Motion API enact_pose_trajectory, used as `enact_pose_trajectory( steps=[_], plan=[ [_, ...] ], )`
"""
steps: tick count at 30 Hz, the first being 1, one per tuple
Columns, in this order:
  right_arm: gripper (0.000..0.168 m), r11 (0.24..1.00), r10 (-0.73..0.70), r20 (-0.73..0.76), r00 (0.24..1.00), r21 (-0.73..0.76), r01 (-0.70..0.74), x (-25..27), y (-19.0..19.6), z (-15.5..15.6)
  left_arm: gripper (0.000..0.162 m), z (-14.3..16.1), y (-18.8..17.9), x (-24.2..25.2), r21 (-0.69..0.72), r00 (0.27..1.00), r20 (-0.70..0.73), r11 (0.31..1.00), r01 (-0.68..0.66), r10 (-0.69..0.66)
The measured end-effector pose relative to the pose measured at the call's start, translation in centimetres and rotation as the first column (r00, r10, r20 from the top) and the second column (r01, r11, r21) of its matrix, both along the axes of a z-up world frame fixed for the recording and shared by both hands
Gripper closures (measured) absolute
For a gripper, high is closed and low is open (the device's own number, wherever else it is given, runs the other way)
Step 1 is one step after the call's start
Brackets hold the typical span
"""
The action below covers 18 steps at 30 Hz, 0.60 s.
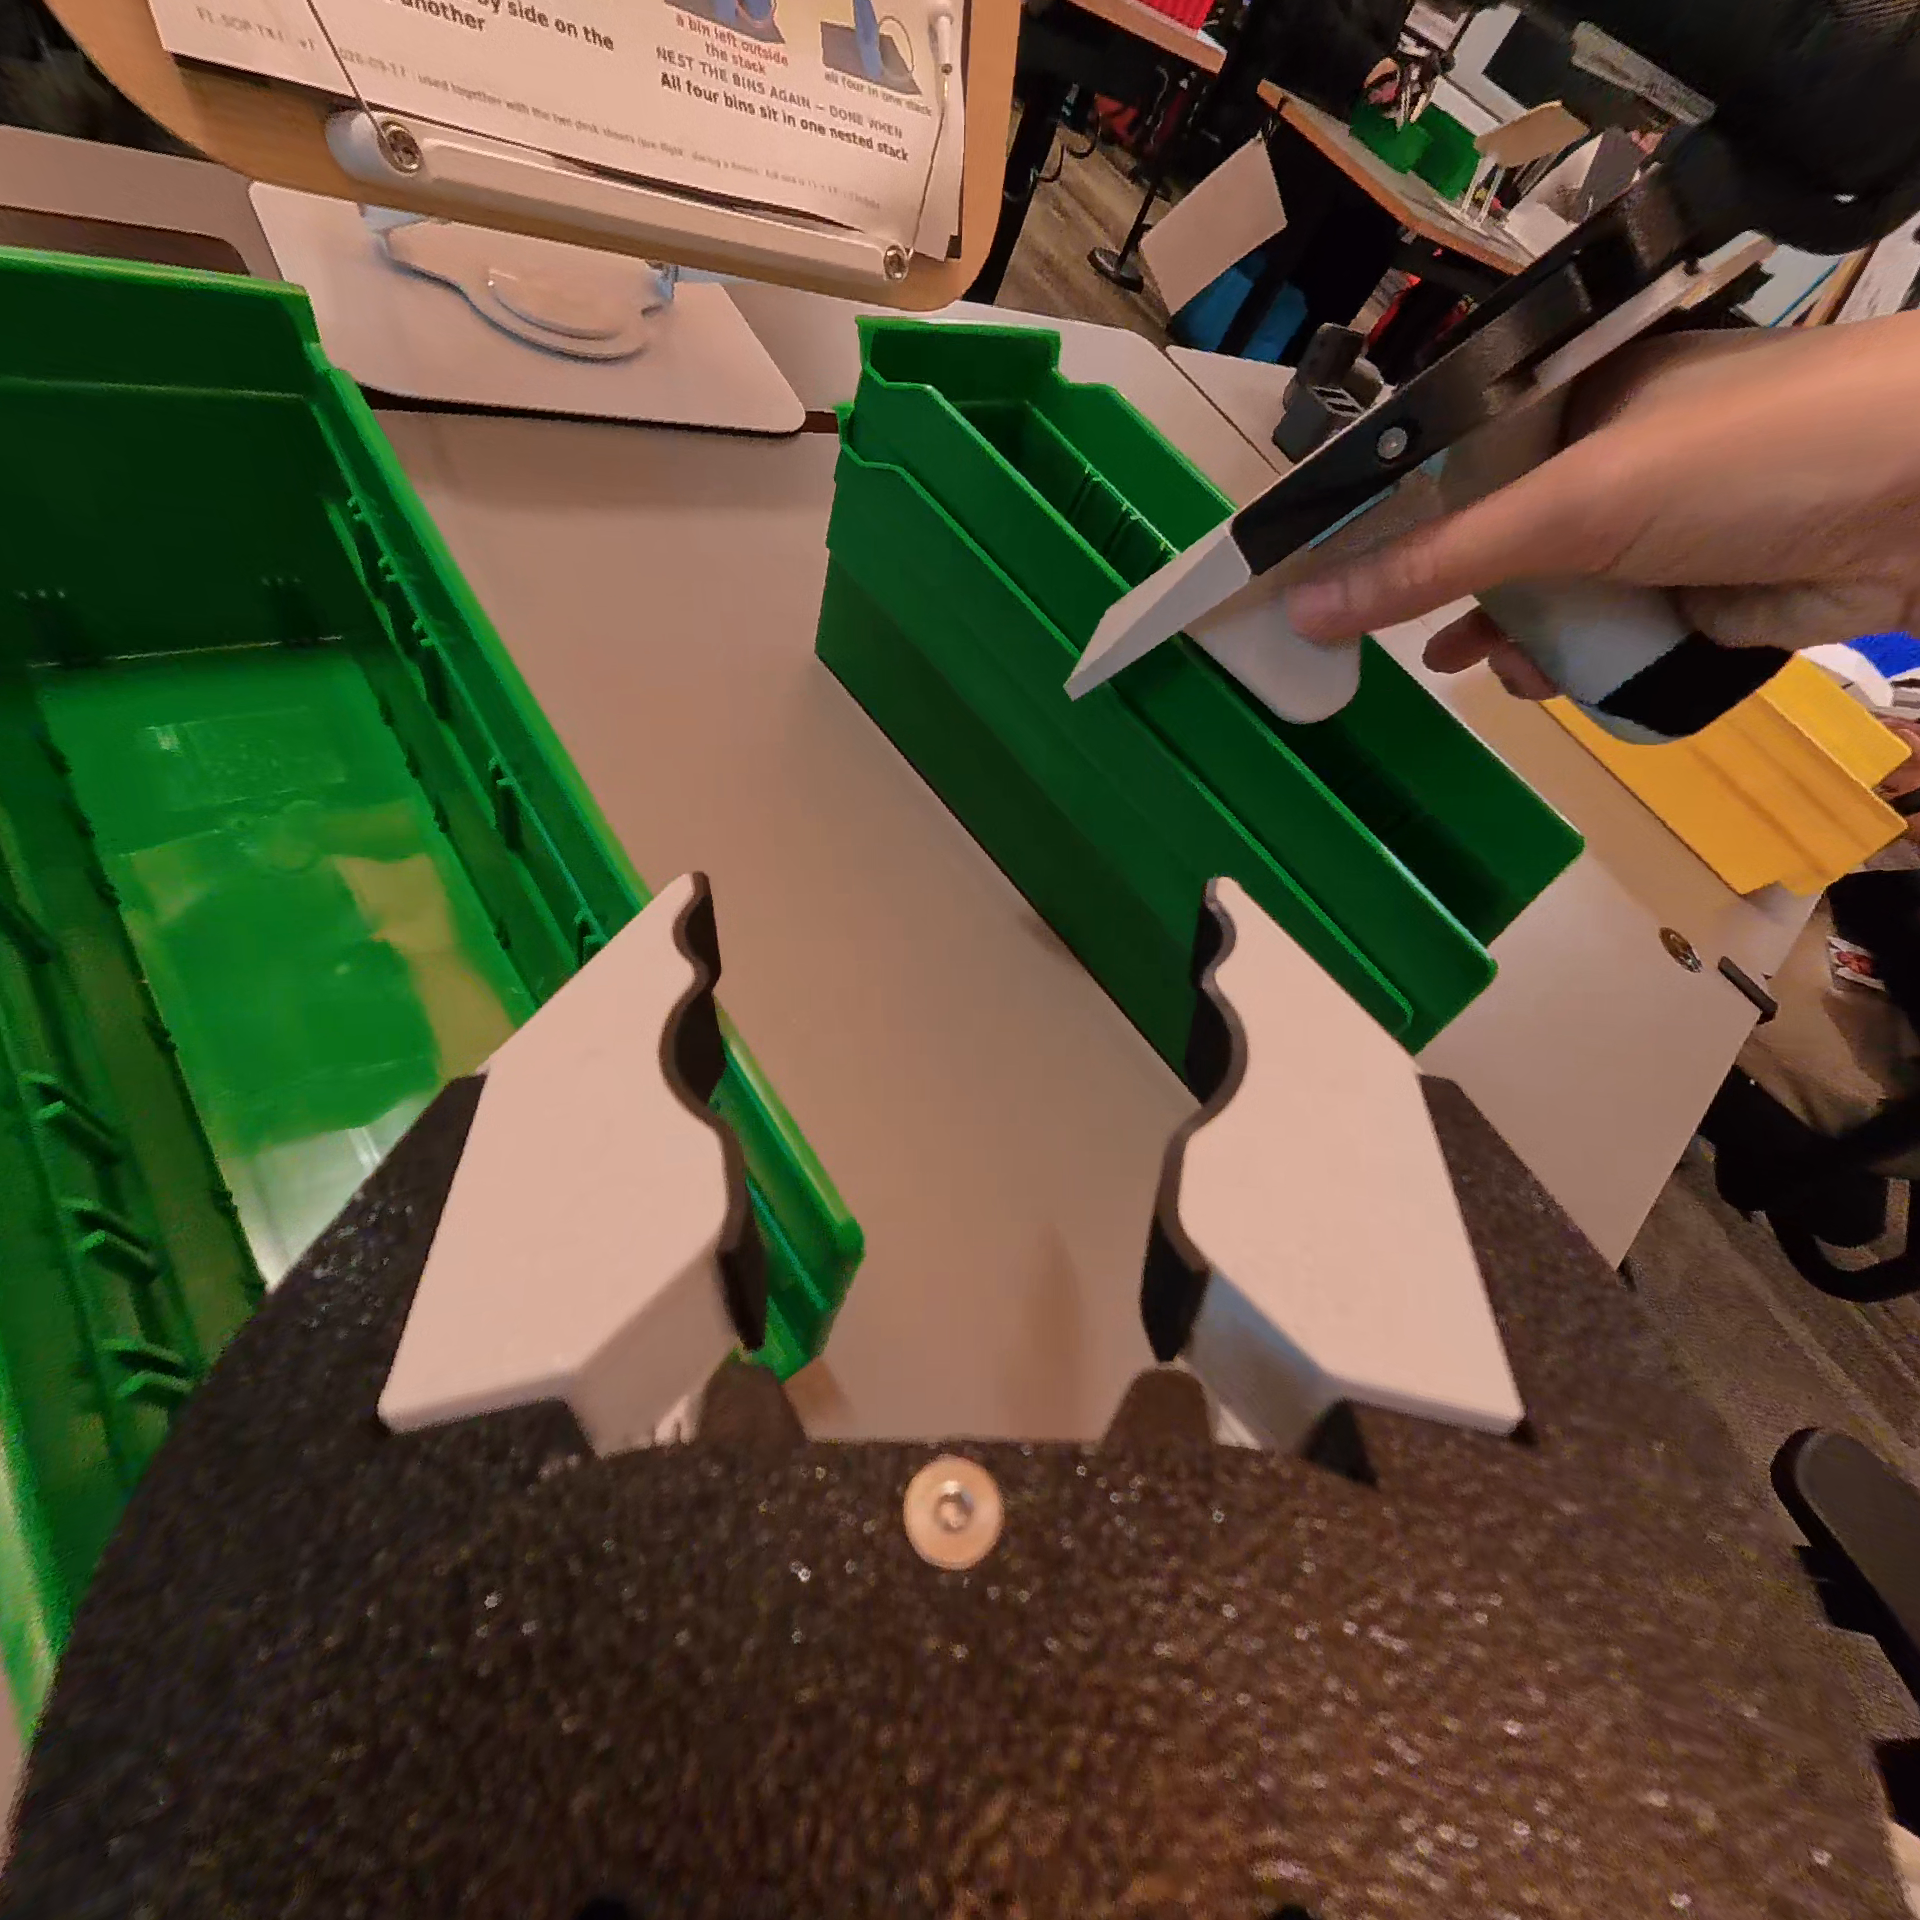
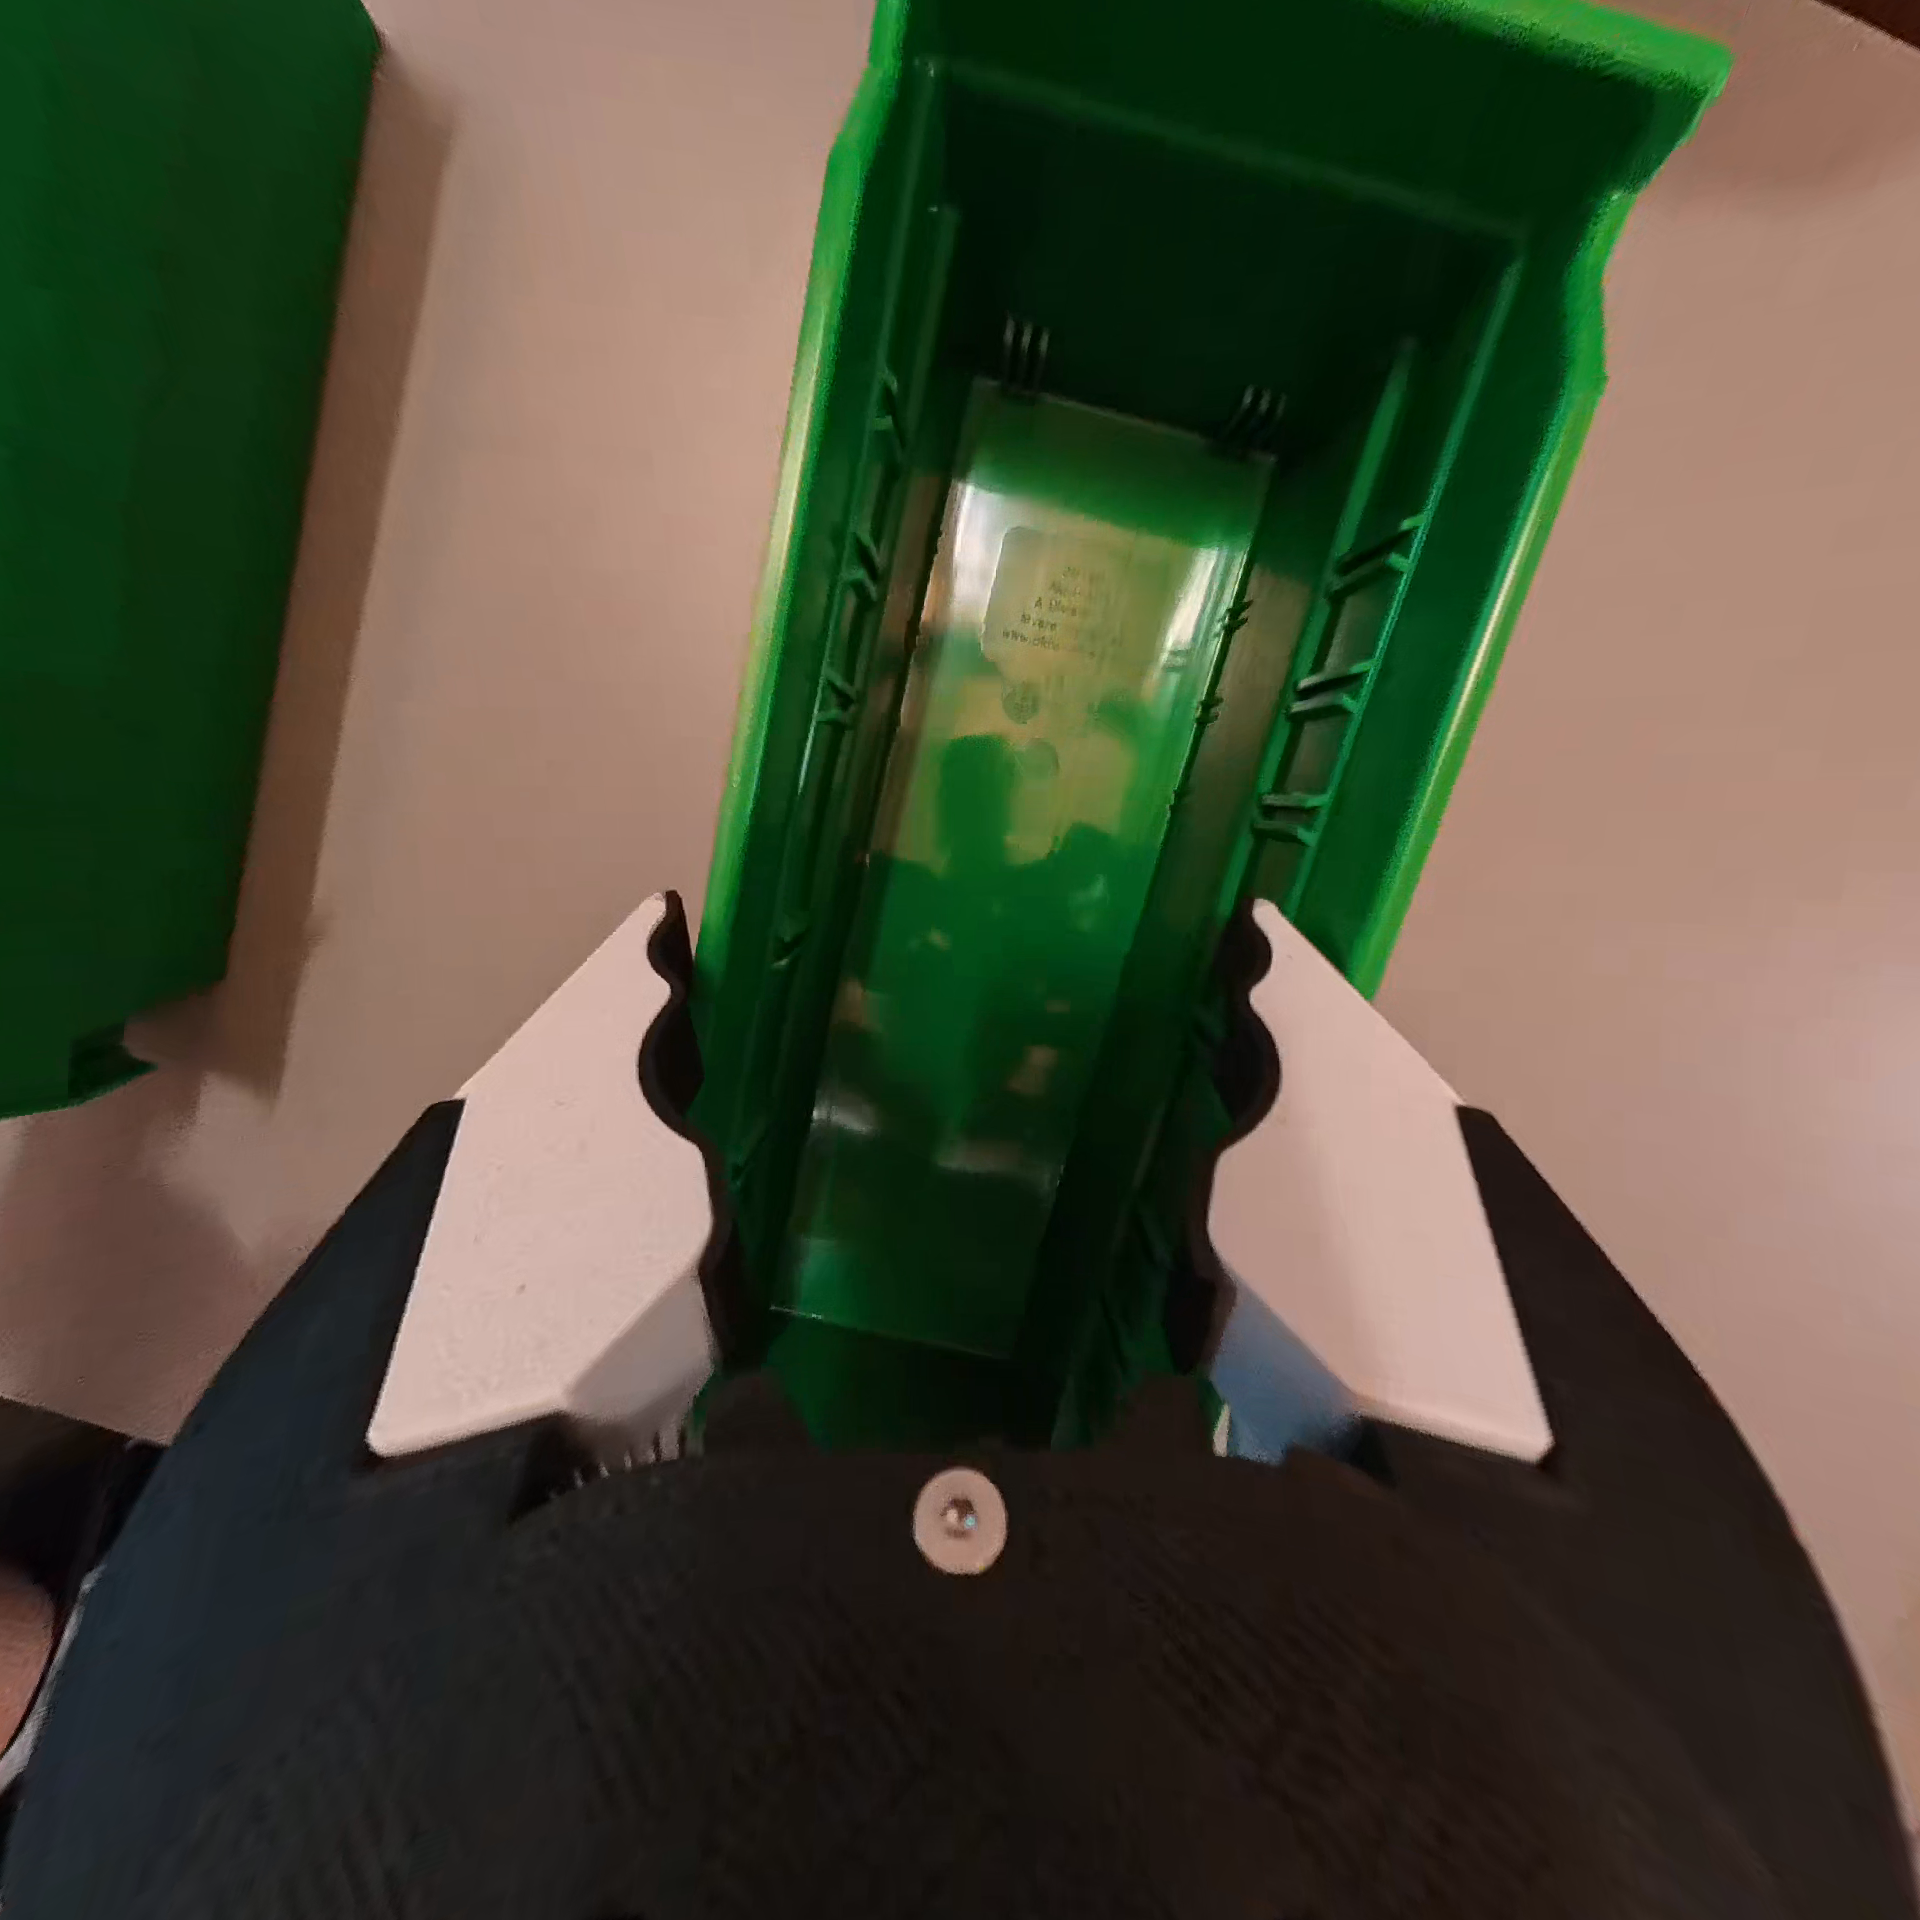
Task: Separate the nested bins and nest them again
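Labelled green bin (image 2: 1049, 790), printed sheet (image 1: 582, 83)

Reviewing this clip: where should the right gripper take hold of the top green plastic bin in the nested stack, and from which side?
Grip a long side wall of the top green plastic bin at its raised rim, coming from above. The bin sits upright and open-topped, its upper edge stands proud of the bins beneath, and the open right gripper already hovers over its near end. One finger inside, one outside, probably works best.
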State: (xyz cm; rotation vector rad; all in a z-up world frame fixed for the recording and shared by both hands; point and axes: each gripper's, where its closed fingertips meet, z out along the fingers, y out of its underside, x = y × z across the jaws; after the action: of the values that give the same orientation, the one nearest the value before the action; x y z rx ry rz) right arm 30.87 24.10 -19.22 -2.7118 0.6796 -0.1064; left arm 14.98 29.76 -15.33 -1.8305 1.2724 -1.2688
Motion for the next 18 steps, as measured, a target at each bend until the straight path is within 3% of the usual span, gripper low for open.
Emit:
enact_pose_trajectory(
  steps=[3, 6, 9, 10, 12, 14, 18],
  plan=[
    [0.062, 0.997, 0.042, -0.024, 0.999, -0.071, -0.043, -0.6, -0.5, -0.6, 0.073, -0.1, 0.1, -0.1, -0.02, 1.0, -0.003, 1.0, 0.005, -0.005],
    [0.074, 0.996, 0.037, -0.102, 0.994, -0.076, -0.045, -1.1, -0.5, -0.8, 0.074, 0.1, 0.3, -0.1, -0.029, 1.0, 0.008, 1.0, 0.002, -0.002],
    [0.124, 0.999, 0.049, -0.245, 0.968, 0.017, -0.046, -2.6, 0.7, 0.0, 0.074, -0.1, 0.1, -0.1, -0.036, 1.0, 0.004, 0.999, 0.015, -0.015],
    [0.118, 0.999, 0.038, -0.237, 0.971, 0.009, -0.037, -2.2, 0.6, 0.2, 0.074, -0.2, 0.1, 0.0, -0.037, 1.0, 0.0, 0.999, 0.016, -0.016],
    [0.069, 0.993, 0.039, -0.069, 0.997, -0.108, -0.046, 0.4, -1.1, 0.3, 0.074, -0.3, 0.1, -0.1, -0.041, 1.0, -0.007, 0.999, 0.013, -0.014],
    [0.066, 0.984, 0.078, -0.015, 0.997, -0.159, -0.08, 1.0, -1.9, 1.2, 0.074, -0.2, 0.1, -0.1, -0.042, 1.0, -0.004, 0.999, 0.015, -0.015],
    [0.066, 0.993, 0.05, -0.002, 0.999, -0.103, -0.05, 1.7, -1.7, 3.0, 0.074, -0.2, 0.3, -0.1, -0.052, 1.0, 0.001, 0.999, 0.011, -0.011]
  ],
)
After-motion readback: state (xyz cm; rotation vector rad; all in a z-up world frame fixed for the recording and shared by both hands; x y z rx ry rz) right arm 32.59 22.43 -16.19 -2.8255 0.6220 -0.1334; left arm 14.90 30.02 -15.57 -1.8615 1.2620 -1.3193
